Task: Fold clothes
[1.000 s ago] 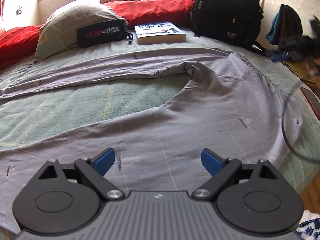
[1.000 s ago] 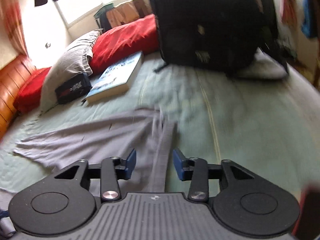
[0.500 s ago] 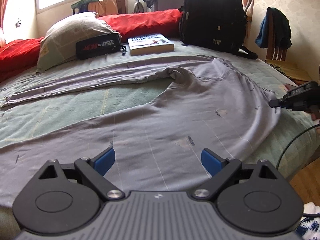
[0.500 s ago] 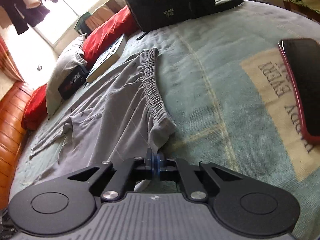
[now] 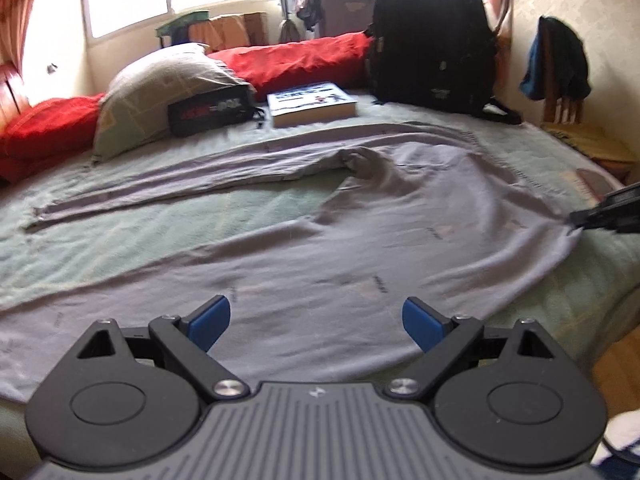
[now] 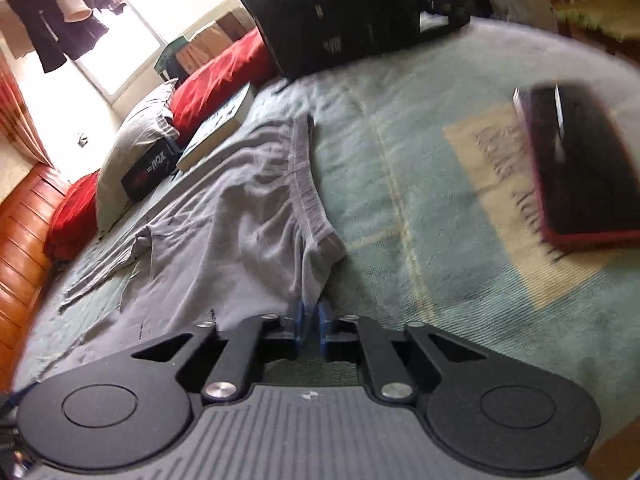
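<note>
We work over a bed (image 5: 132, 236) covered in a pale green blanket, with red cushions (image 5: 304, 58) and a patterned pillow (image 5: 160, 88) along its head. A black backpack (image 5: 432, 44) stands upright at the far side, near the cushions. Grey trousers (image 5: 360, 248) lie spread flat across the blanket, the two legs splayed apart toward the left and the elastic waistband (image 6: 304, 184) toward the right. A dark tablet with a red rim (image 6: 580, 168) lies on the blanket to the right, apart from the trousers. A thick book (image 5: 312, 104) rests flat beyond the far leg, and a black pouch (image 5: 212, 110) leans against the pillow beside it. Our left gripper (image 5: 316, 318) hovers over the near leg, its blue fingers (image 5: 210, 322) spread wide with nothing between them. Our right gripper (image 6: 311, 324) has its fingers clenched on the near corner of the waistband.
</note>
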The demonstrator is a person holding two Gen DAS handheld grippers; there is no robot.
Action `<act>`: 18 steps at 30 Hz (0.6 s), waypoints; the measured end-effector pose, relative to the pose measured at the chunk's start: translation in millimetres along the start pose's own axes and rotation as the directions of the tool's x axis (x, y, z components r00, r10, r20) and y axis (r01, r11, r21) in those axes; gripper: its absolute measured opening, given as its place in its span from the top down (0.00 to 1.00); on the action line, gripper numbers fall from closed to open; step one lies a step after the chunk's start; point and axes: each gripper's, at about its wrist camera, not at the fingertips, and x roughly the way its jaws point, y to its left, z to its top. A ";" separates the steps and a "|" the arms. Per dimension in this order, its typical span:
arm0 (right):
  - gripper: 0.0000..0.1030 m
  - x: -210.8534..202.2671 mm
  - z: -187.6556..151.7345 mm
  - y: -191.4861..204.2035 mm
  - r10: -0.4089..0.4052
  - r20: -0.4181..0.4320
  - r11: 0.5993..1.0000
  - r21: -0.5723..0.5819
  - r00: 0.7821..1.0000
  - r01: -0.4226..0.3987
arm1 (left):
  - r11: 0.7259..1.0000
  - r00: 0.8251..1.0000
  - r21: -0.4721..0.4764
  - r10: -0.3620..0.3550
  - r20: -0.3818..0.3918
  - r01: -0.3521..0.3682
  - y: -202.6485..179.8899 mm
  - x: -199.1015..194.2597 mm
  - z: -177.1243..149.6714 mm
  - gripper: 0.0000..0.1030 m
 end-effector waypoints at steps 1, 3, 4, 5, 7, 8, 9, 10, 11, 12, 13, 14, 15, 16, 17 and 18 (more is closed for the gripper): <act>0.79 -6.5 -0.7 5.9 -0.020 0.024 0.999 -0.032 1.000 0.021 | 1.000 1.000 0.006 0.003 -0.003 -0.003 0.1 3.1 0.9 0.10; 0.71 -17.2 -3.0 20.9 -0.039 0.072 0.993 -0.109 0.997 0.046 | 1.000 1.000 0.017 0.008 -0.010 -0.008 0.0 10.2 2.5 0.10; 0.63 -21.1 -4.6 29.8 -0.035 0.094 0.987 -0.152 0.995 0.049 | 1.000 1.000 0.023 0.008 -0.015 -0.008 -0.4 14.8 2.9 0.10; 0.55 -22.3 -7.0 39.5 -0.019 0.106 0.980 -0.197 0.994 0.040 | 1.000 1.000 0.026 0.010 -0.021 -0.010 -0.4 19.7 2.9 0.10; 0.49 -18.5 -11.8 55.9 0.013 0.104 0.961 -0.276 0.994 0.016 | 1.000 0.999 0.017 0.012 -0.045 -0.012 0.9 28.9 -0.4 0.10; 0.48 -12.7 -14.4 62.8 0.024 0.091 0.952 -0.306 0.996 0.005 | 1.000 0.998 0.007 0.009 -0.060 -0.009 2.0 32.7 -3.0 0.10; 0.48 -5.1 -17.1 67.9 0.023 0.075 0.946 -0.324 0.997 0.002 | 1.000 0.997 -0.001 0.008 -0.079 -0.008 3.3 35.7 -6.9 0.10; 0.48 3.0 -20.0 71.9 0.020 0.056 0.941 -0.338 0.998 0.000 | 1.000 0.995 -0.007 0.008 -0.100 -0.009 4.7 38.3 -11.7 0.10; 0.48 12.1 -23.1 73.6 0.011 0.034 0.938 -0.346 0.999 0.001 | 1.000 0.993 -0.014 0.008 -0.121 -0.010 6.0 40.9 -16.4 0.10; 0.48 20.7 -26.4 74.8 -0.002 0.012 0.935 -0.353 1.000 0.006 | 1.000 0.990 -0.020 0.006 -0.138 -0.009 8.0 42.4 -21.8 0.10; 0.47 26.1 -30.4 74.7 -0.020 -0.003 0.931 -0.365 1.000 0.017 | 1.000 0.990 -0.028 -0.005 -0.141 0.001 11.1 41.0 -27.0 0.09; 0.46 27.3 -34.9 74.2 -0.027 -0.004 0.923 -0.383 1.000 0.023 | 0.999 0.990 -0.036 -0.021 -0.138 0.016 14.7 38.4 -31.7 0.09; 0.44 28.4 -39.4 73.6 -0.034 -0.005 0.915 -0.402 0.999 0.029 | 0.999 0.990 -0.040 -0.029 -0.140 0.023 18.1 35.1 -34.0 0.09; 0.40 28.3 -42.7 73.5 -0.039 -0.006 0.909 -0.415 0.999 0.033 | 0.999 0.989 -0.042 -0.032 -0.146 0.026 21.4 31.4 -34.8 0.09; 0.38 25.7 -44.1 74.2 -0.042 -0.008 0.908 -0.418 0.999 0.034 | 0.999 0.989 -0.040 -0.027 -0.147 0.021 24.3 27.6 -34.1 0.10; 0.37 23.1 -45.5 74.8 -0.044 -0.010 0.907 -0.420 0.999 0.035 | 0.999 0.991 -0.032 -0.017 -0.136 0.013 26.7 24.1 -31.4 0.10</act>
